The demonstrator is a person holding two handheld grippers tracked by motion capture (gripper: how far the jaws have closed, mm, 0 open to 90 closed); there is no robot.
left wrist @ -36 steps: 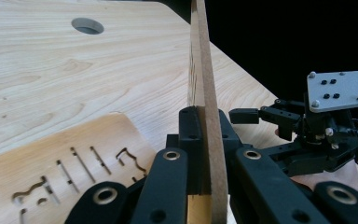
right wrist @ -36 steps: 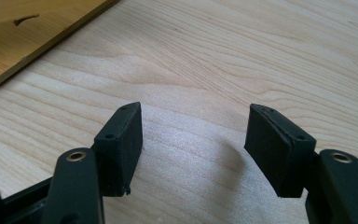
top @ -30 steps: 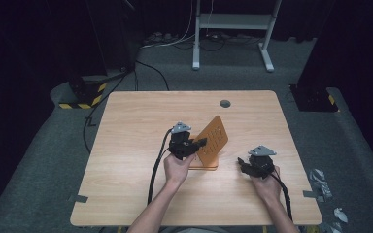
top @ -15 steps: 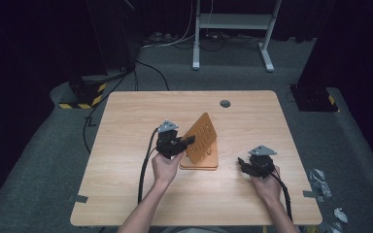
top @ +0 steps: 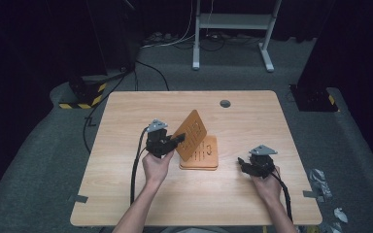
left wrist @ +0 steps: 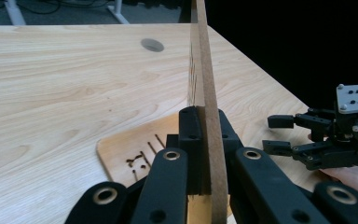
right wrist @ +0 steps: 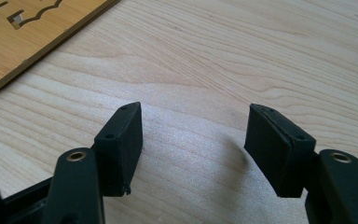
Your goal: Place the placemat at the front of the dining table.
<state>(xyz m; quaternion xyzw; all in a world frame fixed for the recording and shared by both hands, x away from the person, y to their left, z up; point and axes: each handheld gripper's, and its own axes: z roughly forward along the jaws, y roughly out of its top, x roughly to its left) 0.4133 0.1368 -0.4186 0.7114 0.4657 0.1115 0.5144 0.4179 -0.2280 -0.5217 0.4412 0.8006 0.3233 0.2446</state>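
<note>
A light wooden table stands on grey carpet in a dark room. The left gripper clamps an orange board tilted up on edge above another board lying flat mid-table. The right gripper rests nearby, jaws apart.

Table: pale wood top with rounded corners, grain running across it.
Cable hole: small round grey grommet set in the tabletop near the far edge; it also appears in the left gripper view.
Tape: grey strip stuck at the near left corner of the table; another grey piece sits at the right edge.
Floor: grey carpet around the table, dark beyond.
Metal stand: pale frame with two legs, on the floor beyond the table.
Cables: loose wires on the floor by the stand.
Striped block: black base with yellow-and-black hazard edging, on the floor off the table's far left corner.
Scraps: small pale bits on the carpet at the right.
</note>
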